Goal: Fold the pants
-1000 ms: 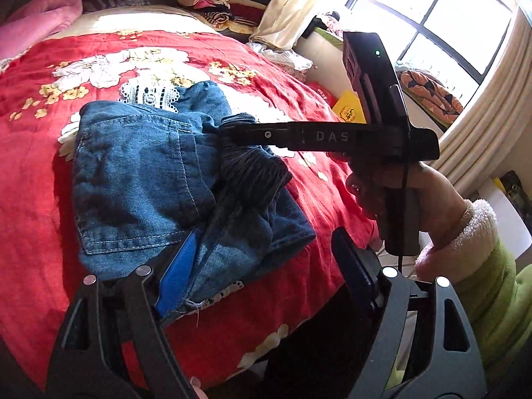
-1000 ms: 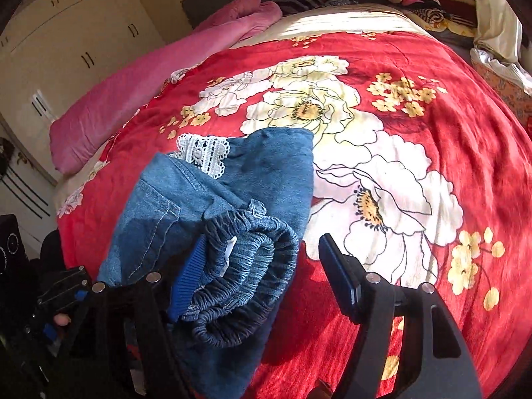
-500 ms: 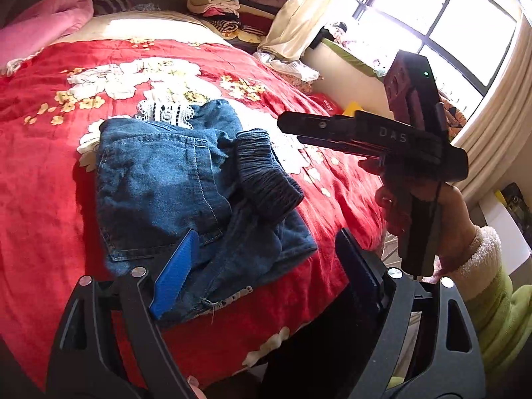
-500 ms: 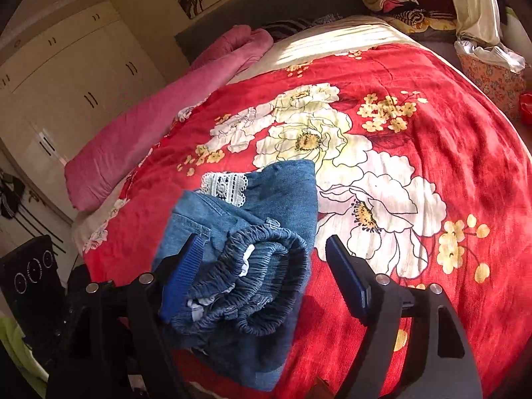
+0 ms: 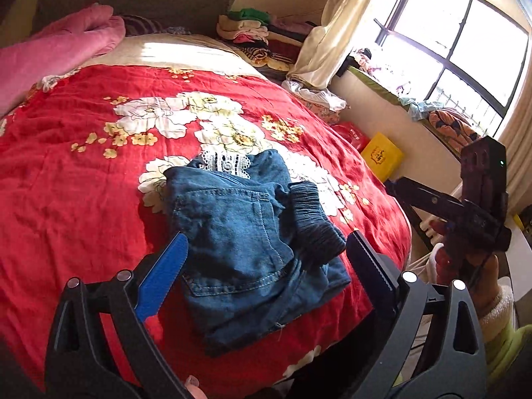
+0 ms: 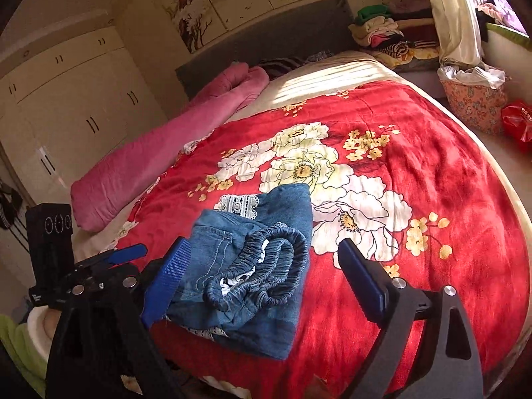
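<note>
- The folded denim pants (image 5: pixel 252 242) are lying low and centre in both views, on the red floral bedspread (image 5: pixel 83 199).
- Left gripper (image 5: pixel 266 262) and right gripper (image 6: pixel 262 276) have just been opening; both are gaping wide, holding nothing.
- The denim is looking soft, floppy and moderately heavy; the elastic waistband (image 6: pixel 262 266) is probably offering the firmest hold.
- A floral basket (image 6: pixel 475 103), upper right in the right view, is holding white cloth.

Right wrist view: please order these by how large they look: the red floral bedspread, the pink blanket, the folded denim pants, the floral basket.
1. red floral bedspread
2. pink blanket
3. folded denim pants, near the blanket in apparent size and closer to the camera, so this order is unsure
4. floral basket
</note>
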Tool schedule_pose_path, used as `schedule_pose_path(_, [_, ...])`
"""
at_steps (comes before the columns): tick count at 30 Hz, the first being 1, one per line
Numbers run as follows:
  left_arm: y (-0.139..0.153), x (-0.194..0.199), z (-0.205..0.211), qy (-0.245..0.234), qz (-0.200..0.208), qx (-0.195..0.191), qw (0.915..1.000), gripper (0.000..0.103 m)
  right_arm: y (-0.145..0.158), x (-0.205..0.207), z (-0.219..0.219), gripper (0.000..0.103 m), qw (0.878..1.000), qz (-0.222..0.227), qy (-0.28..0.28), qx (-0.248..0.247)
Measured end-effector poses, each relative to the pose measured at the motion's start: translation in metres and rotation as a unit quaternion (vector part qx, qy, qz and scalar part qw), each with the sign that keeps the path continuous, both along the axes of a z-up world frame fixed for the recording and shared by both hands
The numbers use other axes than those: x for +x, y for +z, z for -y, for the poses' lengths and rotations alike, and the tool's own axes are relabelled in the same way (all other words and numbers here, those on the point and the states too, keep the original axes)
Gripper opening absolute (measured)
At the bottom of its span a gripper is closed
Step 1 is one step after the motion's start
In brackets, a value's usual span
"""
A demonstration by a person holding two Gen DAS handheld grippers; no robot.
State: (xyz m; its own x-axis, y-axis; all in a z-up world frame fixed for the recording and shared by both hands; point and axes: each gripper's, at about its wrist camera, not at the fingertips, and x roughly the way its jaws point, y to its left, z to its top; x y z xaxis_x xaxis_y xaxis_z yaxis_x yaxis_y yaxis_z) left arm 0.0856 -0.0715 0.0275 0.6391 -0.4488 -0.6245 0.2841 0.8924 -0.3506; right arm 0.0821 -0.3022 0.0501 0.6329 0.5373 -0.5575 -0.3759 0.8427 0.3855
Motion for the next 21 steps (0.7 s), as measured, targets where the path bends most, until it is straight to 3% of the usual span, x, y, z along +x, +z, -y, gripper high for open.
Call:
schedule_pose_path(7, [-0.005, 0.015, -0.009, 0.014, -0.011, 0.022, 0.9996, 0.093, -0.002, -0.035, -0.016, 0.091, 0.999, 0.031, 0.015, -0.029])
schedule_pose_path(12, [-0.012, 0.032, -0.013, 0.017, -0.02, 0.044, 0.9987, 0.093, -0.012, -0.057, -0.038, 0.091, 0.996, 0.047, 0.055, -0.052])
schedule_pose_path(18, [-0.012, 0.056, -0.012, 0.001, -0.02, 0.061, 0.9979, 0.093, -0.027, -0.07, -0.084, 0.091, 0.985, 0.066, 0.13, -0.096])
schedule_pose_path(21, [-0.017, 0.073, -0.01, -0.019, -0.044, 0.044, 0.9979, 0.093, -0.032, -0.068, -0.105, 0.091, 0.977, 0.076, 0.156, -0.126])
